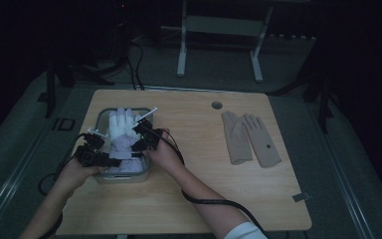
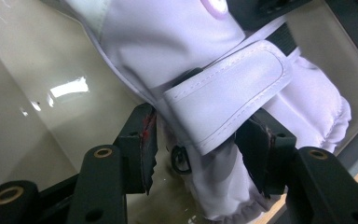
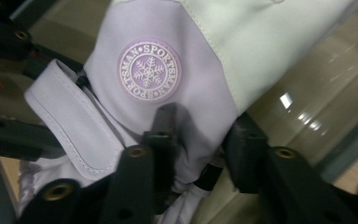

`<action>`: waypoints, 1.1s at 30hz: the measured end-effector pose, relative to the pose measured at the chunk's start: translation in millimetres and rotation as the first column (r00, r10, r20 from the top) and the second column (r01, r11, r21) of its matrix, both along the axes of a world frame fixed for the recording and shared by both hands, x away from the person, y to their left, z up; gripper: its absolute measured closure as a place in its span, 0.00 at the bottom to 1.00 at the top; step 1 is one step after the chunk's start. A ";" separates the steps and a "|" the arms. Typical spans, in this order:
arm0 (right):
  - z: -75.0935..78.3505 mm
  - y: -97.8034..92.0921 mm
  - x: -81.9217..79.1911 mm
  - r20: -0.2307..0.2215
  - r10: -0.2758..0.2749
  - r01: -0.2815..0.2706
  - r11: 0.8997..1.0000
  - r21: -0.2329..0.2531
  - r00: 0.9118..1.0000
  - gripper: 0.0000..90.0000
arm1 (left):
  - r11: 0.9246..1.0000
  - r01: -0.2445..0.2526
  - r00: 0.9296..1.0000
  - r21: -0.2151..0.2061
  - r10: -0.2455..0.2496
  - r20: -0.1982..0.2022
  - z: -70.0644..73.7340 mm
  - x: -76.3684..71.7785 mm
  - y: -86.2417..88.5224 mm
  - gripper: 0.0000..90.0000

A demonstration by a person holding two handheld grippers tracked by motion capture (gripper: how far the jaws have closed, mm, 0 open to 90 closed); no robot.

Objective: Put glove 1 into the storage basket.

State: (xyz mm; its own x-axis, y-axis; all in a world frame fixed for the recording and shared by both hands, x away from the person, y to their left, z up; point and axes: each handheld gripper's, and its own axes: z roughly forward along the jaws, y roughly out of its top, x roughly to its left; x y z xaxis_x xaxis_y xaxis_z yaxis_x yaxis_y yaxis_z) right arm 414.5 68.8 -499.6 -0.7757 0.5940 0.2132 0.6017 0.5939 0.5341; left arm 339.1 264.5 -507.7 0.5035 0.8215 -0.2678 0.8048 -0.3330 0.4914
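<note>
1. While both grippers work low over the grey bin (image 1: pixel 101 119), the left gripper (image 2: pixel 200 140) has its jaws half open around the white ski glove's (image 1: pixel 122 130) wrist strap (image 2: pixel 228 100).
2. Right gripper (image 3: pixel 200 135) pinches the glove's cuff edge.
3. Glove lies in the bin; judged partway.
4. Farther right, beige gloves (image 1: pixel 251 138) wait untouched.

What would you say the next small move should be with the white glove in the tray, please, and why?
Probably close the left gripper on the wrist strap: its jaws stand open on either side of the strap, while the right gripper already straddles the white glove at its edge, in the tray.
</note>
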 end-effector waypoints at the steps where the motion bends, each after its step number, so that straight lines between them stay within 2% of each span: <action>1: 2.5 -1.2 -0.1 0.011 -0.001 0.001 1.000 0.001 1.000 0.65 | 1.000 0.001 1.000 0.001 -0.001 0.001 -0.1 -0.1 0.2 0.55; 3: 8.1 -6.1 1.5 0.024 0.009 -0.010 0.999 0.033 1.000 0.56 | 1.000 -0.004 1.000 0.010 0.004 -0.003 -0.7 -0.7 -1.2 0.55; 6: 15.9 -15.8 4.4 0.021 0.010 -0.012 0.996 0.085 1.000 0.47 | 1.000 -0.021 1.000 -0.016 0.022 0.006 1.1 -1.8 0.4 0.55; 11: 26.3 -27.0 4.7 0.056 0.009 -0.016 0.992 0.122 0.998 0.29 | 0.997 -0.055 0.996 -0.050 0.058 0.068 12.1 -10.9 0.1 0.53; 13: 29.3 -31.8 4.0 0.058 0.039 -0.046 0.992 0.121 0.998 0.23 | 0.997 -0.071 0.993 -0.041 0.075 0.093 17.1 -14.7 -2.9 0.52; 15: 31.7 -36.0 3.4 0.057 0.040 -0.047 0.991 0.127 0.998 0.24 | 0.995 -0.082 0.989 -0.049 0.087 0.123 22.3 -18.3 -5.6 0.51; 17: 33.1 -40.1 2.4 0.074 0.057 -0.066 0.990 0.123 0.996 0.23 | 0.994 -0.103 0.982 -0.036 0.107 0.155 27.7 -21.5 -8.4 0.49; 19: 33.5 -44.2 1.4 0.069 0.064 -0.072 0.989 0.127 0.996 0.24 | 0.993 -0.102 0.977 -0.061 0.111 0.180 31.2 -24.2 -11.2 0.49; 25: 34.7 -63.3 -3.2 0.091 0.076 -0.087 0.988 0.128 0.993 0.24 | 0.990 -0.056 0.973 -0.129 0.083 0.215 31.9 -29.0 -33.5 0.44; 28: 35.3 -75.5 -4.4 0.095 0.075 -0.087 0.989 0.123 0.993 0.22 | 0.988 -0.010 0.975 -0.151 0.043 0.219 31.4 -29.4 -47.0 0.40; 31: 37.0 -88.0 -5.2 0.098 0.075 -0.087 0.989 0.120 0.992 0.21 | 0.987 0.006 0.971 -0.163 0.033 0.236 32.7 -31.9 -60.9 0.40; 33: 38.6 -96.9 -6.2 0.102 0.072 -0.085 0.988 0.126 0.992 0.21 | 0.984 0.019 0.966 -0.176 0.027 0.257 34.9 -34.3 -69.6 0.40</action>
State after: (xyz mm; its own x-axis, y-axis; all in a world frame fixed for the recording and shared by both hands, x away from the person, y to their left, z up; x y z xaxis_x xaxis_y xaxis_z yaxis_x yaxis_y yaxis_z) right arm 408.3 -28.0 -461.0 -0.8396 0.5027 0.2059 0.4973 0.5589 0.6636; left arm 304.8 194.9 -472.7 0.5713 0.7752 -0.2697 0.6445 -0.2203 0.7322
